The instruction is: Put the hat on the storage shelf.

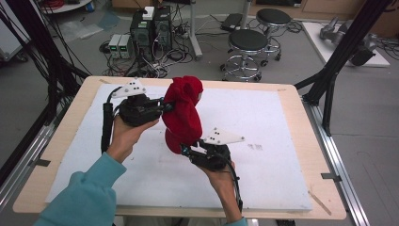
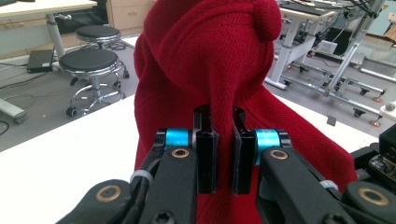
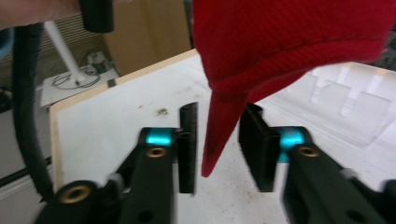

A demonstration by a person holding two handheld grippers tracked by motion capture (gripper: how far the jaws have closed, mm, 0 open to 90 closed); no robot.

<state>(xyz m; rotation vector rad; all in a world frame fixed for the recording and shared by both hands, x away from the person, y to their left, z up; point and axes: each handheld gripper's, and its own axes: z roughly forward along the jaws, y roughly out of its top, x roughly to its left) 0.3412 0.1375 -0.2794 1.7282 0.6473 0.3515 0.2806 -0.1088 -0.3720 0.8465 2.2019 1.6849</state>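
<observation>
Right gripper view showed the right gripper (image 3: 219,149) not yet clamped on the red knit garment's (image 3: 289,42) dangling corner, best pinched higher while the left gripper (image 2: 225,140) gripped a fold.

Red knit garment (image 1: 182,113) — bunched, hanging upright above the white table sheet (image 1: 273,141)

The garment (image 1: 183,115) hung above the bench (image 1: 263,169), between the two claws. The left claw (image 1: 165,106) sat to its left, clamped on a fold partway up. The right claw (image 1: 184,149) lay just below and right, a hanging corner between its jaws. Two stools (image 1: 248,44) stood beyond the bench.
</observation>
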